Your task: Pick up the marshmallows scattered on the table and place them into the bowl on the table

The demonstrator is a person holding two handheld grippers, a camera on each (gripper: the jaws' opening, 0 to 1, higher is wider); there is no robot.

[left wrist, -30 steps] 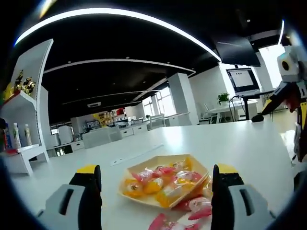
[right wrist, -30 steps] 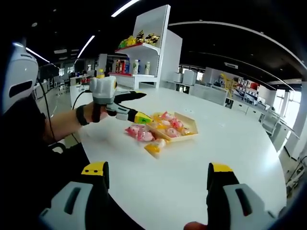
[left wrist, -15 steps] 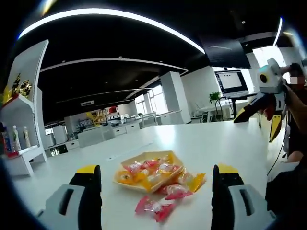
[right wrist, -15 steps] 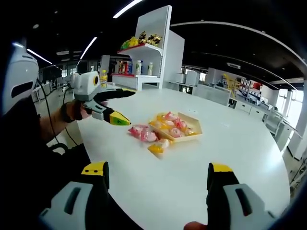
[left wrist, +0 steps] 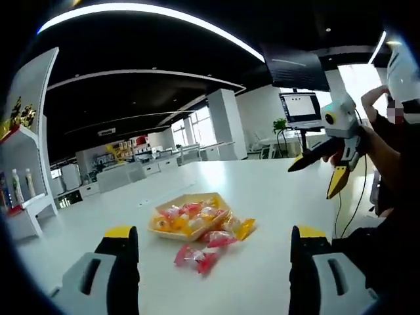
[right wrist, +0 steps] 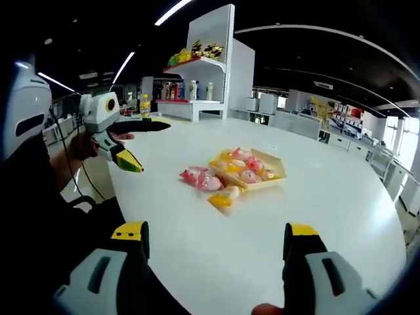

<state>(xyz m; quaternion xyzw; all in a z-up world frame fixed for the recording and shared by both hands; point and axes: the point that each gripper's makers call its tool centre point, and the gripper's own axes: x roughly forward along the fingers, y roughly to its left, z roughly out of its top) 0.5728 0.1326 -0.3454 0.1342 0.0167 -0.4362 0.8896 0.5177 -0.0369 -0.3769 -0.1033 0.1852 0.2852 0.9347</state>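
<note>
White and broad, the table [right wrist: 315, 216] carries everything in a large open office. My left tongs [left wrist: 213, 246] stand released over its near edge, nothing between them; my right tongs [right wrist: 215, 241] are likewise spread wide and empty. Ahead of the left tongs, a pink wrapped marshmallow [left wrist: 195, 256] lies loose on the table, just short of the bowl [left wrist: 190, 222], a shallow yellow tray piled with wrapped marshmallows. A yellow marshmallow [left wrist: 245, 228] rests beside its right corner. Farther out stands a white shelf [right wrist: 210, 62] of bottles and snacks.
</note>
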